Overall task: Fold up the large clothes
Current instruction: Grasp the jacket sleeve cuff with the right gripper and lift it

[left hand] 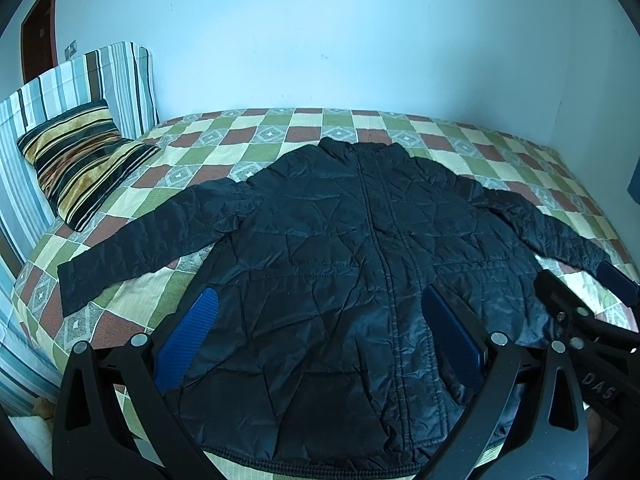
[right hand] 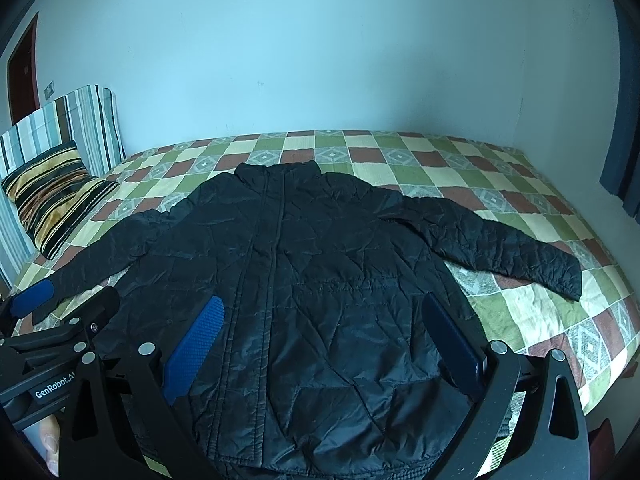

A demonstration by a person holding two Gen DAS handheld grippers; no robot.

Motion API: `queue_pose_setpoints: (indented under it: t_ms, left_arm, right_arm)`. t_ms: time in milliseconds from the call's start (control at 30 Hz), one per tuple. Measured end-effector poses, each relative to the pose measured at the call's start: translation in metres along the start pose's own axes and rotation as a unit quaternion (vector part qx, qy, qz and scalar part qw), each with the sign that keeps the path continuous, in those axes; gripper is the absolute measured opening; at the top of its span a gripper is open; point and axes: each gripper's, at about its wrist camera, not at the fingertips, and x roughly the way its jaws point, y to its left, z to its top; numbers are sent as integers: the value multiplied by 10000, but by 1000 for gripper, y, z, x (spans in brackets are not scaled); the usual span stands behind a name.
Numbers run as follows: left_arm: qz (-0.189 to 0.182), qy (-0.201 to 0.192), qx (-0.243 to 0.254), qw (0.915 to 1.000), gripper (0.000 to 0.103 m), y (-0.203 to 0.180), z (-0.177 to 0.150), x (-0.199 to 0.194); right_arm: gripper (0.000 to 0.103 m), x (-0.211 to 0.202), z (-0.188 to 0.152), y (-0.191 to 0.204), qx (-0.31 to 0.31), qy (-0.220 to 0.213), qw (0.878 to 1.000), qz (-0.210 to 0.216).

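Note:
A black quilted jacket (left hand: pixel 332 264) lies flat, front up and zipped, on the checkered bed, with both sleeves spread out; it also shows in the right wrist view (right hand: pixel 320 272). My left gripper (left hand: pixel 320 328) is open and empty, hovering over the jacket's lower half near the hem. My right gripper (right hand: pixel 324 332) is open and empty, hovering over the lower right half. The right gripper shows at the right edge of the left wrist view (left hand: pixel 580 304). The left gripper shows at the left edge of the right wrist view (right hand: pixel 60 304).
The bed (left hand: pixel 280 128) has a checkered green, red and cream cover. A striped pillow (left hand: pixel 80 160) leans on a striped cushion (left hand: pixel 100 80) at the left head end. Pale walls (left hand: pixel 320 40) stand behind, a dark curtain (right hand: pixel 624 120) on the right, a door (left hand: pixel 38 32) far left.

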Motion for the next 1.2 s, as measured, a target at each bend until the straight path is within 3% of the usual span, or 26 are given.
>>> queue_pose_setpoints:
  t_ms: [200,500,633,733,833,933,1200]
  left_arm:
    - [430,230,-1,9988,101,10,0,38]
    - [1251,768,-416,9883,101,56,-1,108]
    - [1564,969,-510,9816,101,72,-4,128]
    - [1791,1117,-522,9761,101,82,-6,141]
    - [1935,1156,-570,9726,101,86,-7,148]
    - [2094,1282,-567,9677,101,91,-11,157]
    - [2297,1437,-519,9612,101,91,-15,169]
  right_arm:
    - [98,24,2,-36,452,37,9989,-68]
    - [98,71,7,-184,1907,-32,9788,-748]
    - [98,96,-8,-275,2805,115,9559,-860]
    - [98,109,-18,-319,3050,170,9439,-1252]
    - [97,116,-34,-366,3616,161,9219,-1380]
    - [80,118,-50,-396,4137,173,9005,-1326]
    - [79,131,-76,-439,5002,6,8602,-991]
